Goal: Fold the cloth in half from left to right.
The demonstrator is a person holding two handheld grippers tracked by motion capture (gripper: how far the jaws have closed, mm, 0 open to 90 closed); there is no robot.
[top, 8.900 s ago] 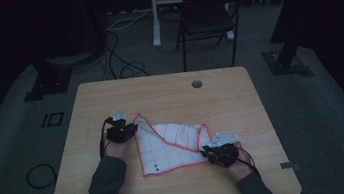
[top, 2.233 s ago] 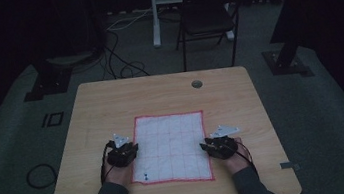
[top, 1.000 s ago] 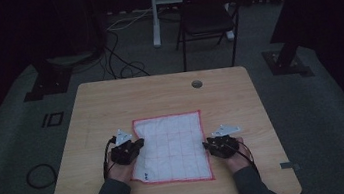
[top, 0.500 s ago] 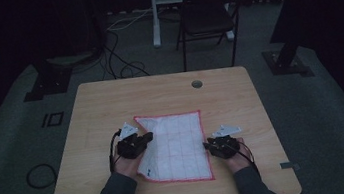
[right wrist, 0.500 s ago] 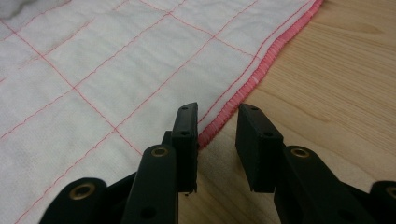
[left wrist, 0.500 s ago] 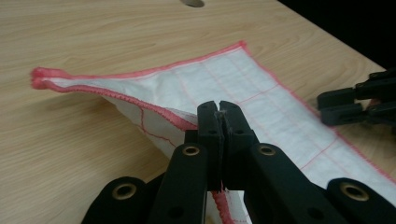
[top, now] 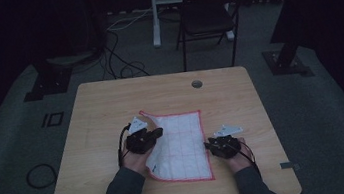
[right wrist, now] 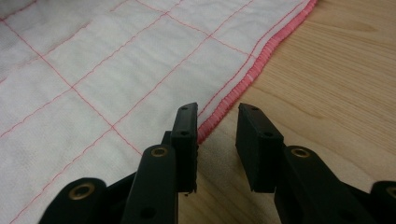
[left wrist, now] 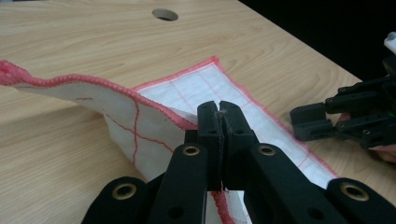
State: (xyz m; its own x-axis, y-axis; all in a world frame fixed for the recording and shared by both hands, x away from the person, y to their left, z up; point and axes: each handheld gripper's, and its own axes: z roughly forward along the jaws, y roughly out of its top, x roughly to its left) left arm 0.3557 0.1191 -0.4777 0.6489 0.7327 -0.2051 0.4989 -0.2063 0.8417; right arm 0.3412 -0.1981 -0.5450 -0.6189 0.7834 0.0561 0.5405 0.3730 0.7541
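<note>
High view showed a white cloth with a red grid and red hem lying on the light wooden desk, between the person's two hands. The left gripper sat at the cloth's left edge, with that side of the cloth raised off the wood and folded inward beneath it. The right gripper rested at the cloth's right edge, low on the desk. A round hole sat near the far edge of the desk, and a dark folding chair stood on the floor beyond.

Left gripper view showed that gripper's jaws pressed together on the cloth's red hem, with fabric pinched between the two black pads. From the pinch, the cloth rose off the desk and trailed away to the left in a lifted, curling edge, while the rest lay flat on the wood farther off. The other gripper appeared at the right, at the cloth's far edge.

Right gripper view showed the jaws of that gripper standing apart with nothing gripped. The cloth's red hem ran into the gap beside the left jaw. That jaw hung over the cloth; the right one hung over bare desk.
</note>
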